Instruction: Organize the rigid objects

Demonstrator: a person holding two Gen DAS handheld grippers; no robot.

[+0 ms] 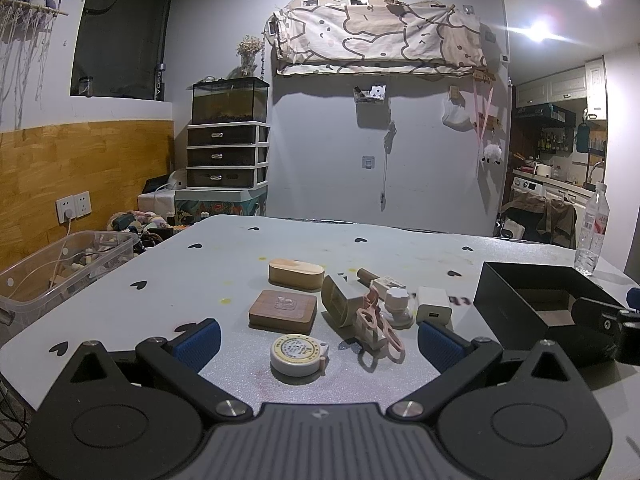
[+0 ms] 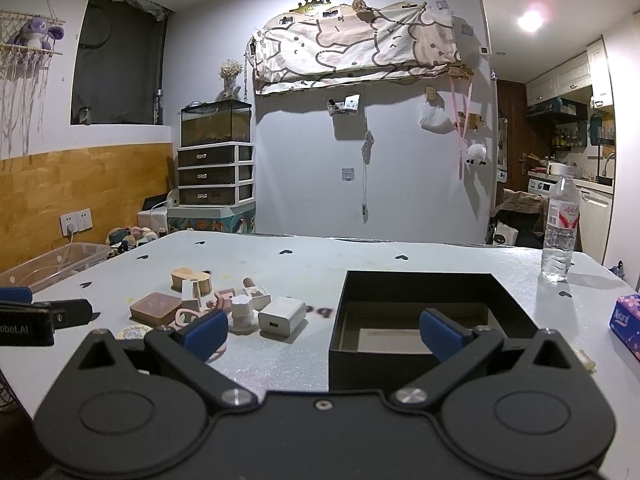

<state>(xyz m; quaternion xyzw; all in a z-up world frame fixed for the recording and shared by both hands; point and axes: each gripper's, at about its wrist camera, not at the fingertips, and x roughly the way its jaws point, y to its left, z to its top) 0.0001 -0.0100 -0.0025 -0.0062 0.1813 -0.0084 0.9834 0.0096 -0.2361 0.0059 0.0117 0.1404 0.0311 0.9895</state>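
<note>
Small rigid objects lie clustered on the white table: a round tape measure (image 1: pixel 298 354), a square wooden block (image 1: pixel 283 311), an oval wooden box (image 1: pixel 296 275), pink scissors (image 1: pixel 376 326), a white charger (image 1: pixel 434 305) and a white knob (image 1: pixel 396 306). An open black box (image 1: pixel 532 304) stands to their right. My left gripper (image 1: pixel 319 344) is open, with the tape measure just ahead between its fingers. My right gripper (image 2: pixel 323 330) is open and empty at the near wall of the black box (image 2: pixel 420 312), with the charger (image 2: pixel 281 317) to its left.
A water bottle (image 2: pixel 560 232) stands at the far right of the table. A blue tissue pack (image 2: pixel 626 326) lies at the right edge. A clear plastic bin (image 1: pixel 60 268) with cables sits off the table's left side. The table (image 1: pixel 320 244) has heart marks.
</note>
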